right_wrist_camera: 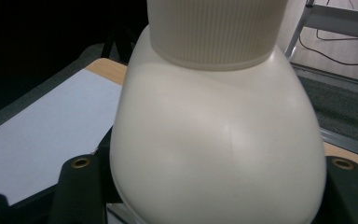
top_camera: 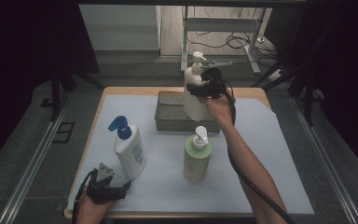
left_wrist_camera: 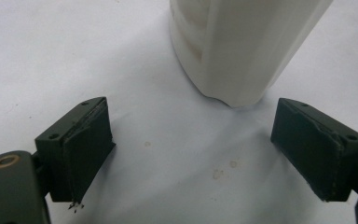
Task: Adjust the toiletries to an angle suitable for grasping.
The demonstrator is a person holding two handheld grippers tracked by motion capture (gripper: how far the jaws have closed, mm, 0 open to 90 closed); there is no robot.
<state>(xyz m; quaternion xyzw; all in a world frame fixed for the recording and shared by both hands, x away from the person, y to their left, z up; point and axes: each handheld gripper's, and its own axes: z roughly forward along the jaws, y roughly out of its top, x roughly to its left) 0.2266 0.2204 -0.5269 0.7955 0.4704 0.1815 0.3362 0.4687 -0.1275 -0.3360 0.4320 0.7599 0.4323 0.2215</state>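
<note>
3 pump bottles: white w/ blue pump, green, cream; 1 metal tray; 2 hand-held grippers.

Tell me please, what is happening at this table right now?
A person works with a gripper in each hand. The right gripper is shut on a white pump bottle, holding it above the grey metal tray. The left gripper rests open near the table's front edge, beside the white bottle with a blue pump. A green pump bottle stands upright in the middle.

Dark curtains flank grey floor and cables.
</note>
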